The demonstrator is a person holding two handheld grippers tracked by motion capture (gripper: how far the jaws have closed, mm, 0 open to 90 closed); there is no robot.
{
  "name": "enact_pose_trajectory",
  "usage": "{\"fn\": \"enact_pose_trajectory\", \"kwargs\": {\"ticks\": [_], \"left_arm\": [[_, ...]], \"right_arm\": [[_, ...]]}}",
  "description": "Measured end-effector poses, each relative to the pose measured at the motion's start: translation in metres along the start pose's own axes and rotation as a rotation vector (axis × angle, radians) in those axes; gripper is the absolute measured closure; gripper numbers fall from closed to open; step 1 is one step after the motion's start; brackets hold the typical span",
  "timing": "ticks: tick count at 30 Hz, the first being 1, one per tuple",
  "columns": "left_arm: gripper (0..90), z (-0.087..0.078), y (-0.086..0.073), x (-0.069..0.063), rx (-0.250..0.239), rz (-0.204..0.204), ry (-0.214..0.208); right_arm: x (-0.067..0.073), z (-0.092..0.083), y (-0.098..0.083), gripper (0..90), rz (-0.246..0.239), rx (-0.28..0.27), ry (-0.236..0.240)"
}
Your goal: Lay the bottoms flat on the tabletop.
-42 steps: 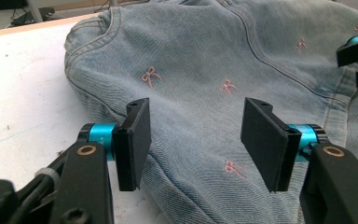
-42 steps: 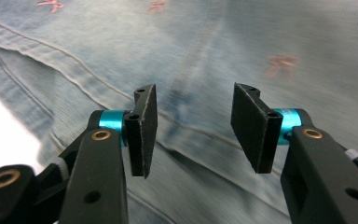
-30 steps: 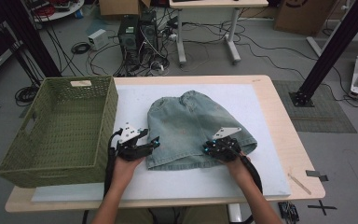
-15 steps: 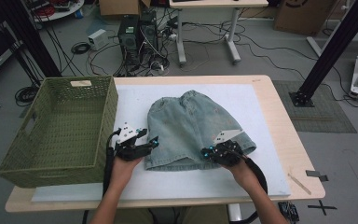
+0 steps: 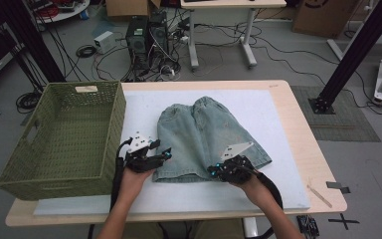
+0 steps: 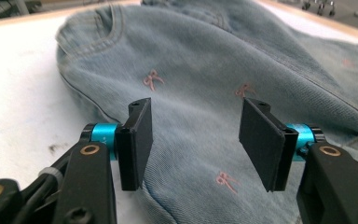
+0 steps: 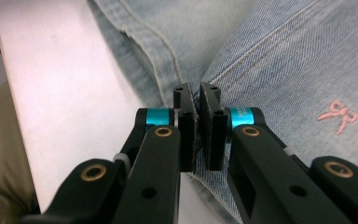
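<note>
Denim shorts point(image 5: 206, 137) flat on white mat point(image 5: 288, 149), beside green basket point(image 5: 62, 137). Right gripper point(image 7: 196, 100) clenched on hem fold at near edge. Left gripper point(image 6: 196, 135) released, jaws just narrowing, straddling fabric at left hem.

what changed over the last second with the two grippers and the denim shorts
The right gripper slid left along the near hem of the light blue denim shorts, and its jaws have just closed, pinching the fabric. The left gripper stayed at the shorts' left edge, jaws open over the cloth, closing slightly. The shorts and the green woven basket kept their places.
</note>
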State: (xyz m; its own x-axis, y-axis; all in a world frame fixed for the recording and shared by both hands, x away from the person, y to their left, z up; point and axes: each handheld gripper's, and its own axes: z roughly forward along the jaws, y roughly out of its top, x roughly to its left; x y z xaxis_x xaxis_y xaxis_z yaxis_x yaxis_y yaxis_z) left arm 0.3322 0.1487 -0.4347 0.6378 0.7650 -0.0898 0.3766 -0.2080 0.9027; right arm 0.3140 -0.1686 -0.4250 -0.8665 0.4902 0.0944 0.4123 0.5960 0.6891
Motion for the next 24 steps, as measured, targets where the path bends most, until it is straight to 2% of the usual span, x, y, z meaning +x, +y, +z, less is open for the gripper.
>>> {"fn": "enact_pose_trajectory", "kwargs": {"ticks": [3, 5, 8, 10, 12, 14, 18, 20, 21, 24], "left_arm": [[44.7, 0.004, -0.002, -0.003, 0.037, 0.015, 0.008], [45.9, 0.006, -0.003, -0.004, 0.061, 0.025, 0.015], [46.2, 0.008, -0.005, -0.005, 0.083, 0.028, 0.013], [46.6, 0.009, -0.005, -0.006, 0.092, 0.036, 0.007], [46.7, 0.009, -0.007, -0.006, 0.091, 0.037, 0.003], [46.7, 0.009, -0.007, -0.006, 0.085, 0.034, 0.005], [44.3, 0.007, -0.007, -0.005, 0.069, 0.033, 0.018], [44.3, 0.007, -0.007, -0.004, 0.066, 0.030, 0.029], [44.4, 0.007, -0.007, -0.004, 0.069, 0.031, 0.033], [45.8, 0.008, -0.008, -0.004, 0.087, 0.024, 0.038]], "right_arm": [[-0.002, 0.003, -0.004, 81.5, 0.008, -0.001, -0.002], [-0.007, 0.000, -0.007, 66.1, 0.026, -0.020, -0.017], [-0.018, -0.012, -0.012, 57.9, 0.061, -0.081, -0.061], [-0.028, -0.024, -0.019, 54.4, 0.097, -0.130, -0.111], [-0.040, -0.037, -0.027, 54.1, 0.130, -0.161, -0.177], [-0.053, -0.048, -0.038, 52.9, 0.164, -0.165, -0.282], [-0.074, -0.061, -0.057, 53.6, 0.231, -0.150, -0.405], [-0.083, -0.065, -0.066, 57.2, 0.256, -0.124, -0.465], [-0.087, -0.066, -0.070, 63.5, 0.273, -0.114, -0.469], [-0.092, -0.064, -0.078, 70.3, 0.289, -0.050, -0.477]]}}
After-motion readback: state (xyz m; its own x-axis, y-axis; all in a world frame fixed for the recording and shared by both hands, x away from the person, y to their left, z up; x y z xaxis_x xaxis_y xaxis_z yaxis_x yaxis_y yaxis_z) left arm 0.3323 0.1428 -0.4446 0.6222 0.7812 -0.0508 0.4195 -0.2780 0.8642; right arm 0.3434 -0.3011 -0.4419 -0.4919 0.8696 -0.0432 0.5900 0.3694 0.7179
